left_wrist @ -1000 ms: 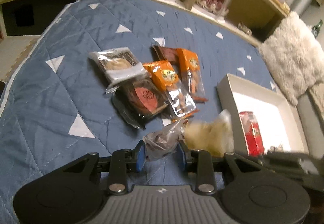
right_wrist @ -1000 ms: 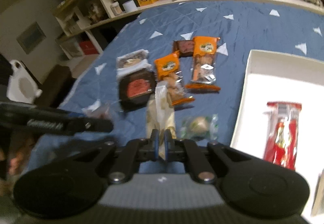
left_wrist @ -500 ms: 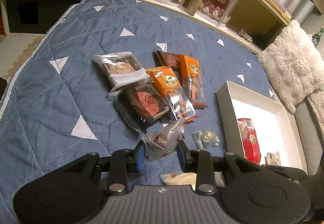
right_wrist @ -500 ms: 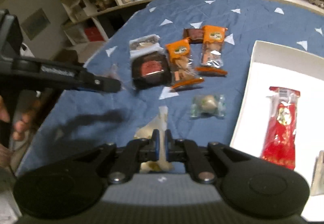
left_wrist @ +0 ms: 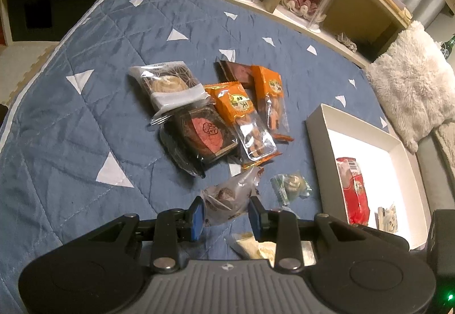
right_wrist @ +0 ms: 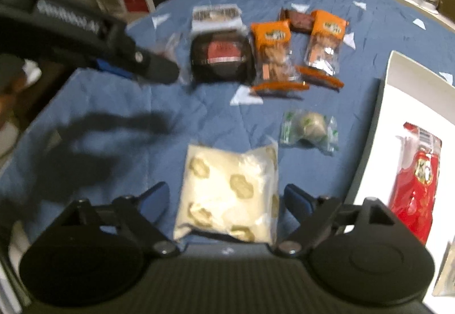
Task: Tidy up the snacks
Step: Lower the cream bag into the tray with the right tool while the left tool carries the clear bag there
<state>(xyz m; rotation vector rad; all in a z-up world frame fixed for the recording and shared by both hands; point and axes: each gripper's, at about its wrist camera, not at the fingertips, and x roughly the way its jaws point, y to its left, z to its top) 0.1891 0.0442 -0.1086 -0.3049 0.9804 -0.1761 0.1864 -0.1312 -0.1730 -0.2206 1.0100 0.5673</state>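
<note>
Right gripper (right_wrist: 226,197) has just opened wide, dropping its cream packet (right_wrist: 227,194) on the quilt (right_wrist: 113,103) short of the box (right_wrist: 398,92), while left gripper (left_wrist: 226,213) pinches a clear bag (left_wrist: 230,196) that may slip

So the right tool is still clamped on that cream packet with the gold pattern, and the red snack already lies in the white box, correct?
Not quite. In the right wrist view the right gripper has just opened its jaws; the cream packet lies free between them on the blue quilt. The red snack is in the white box.
</note>
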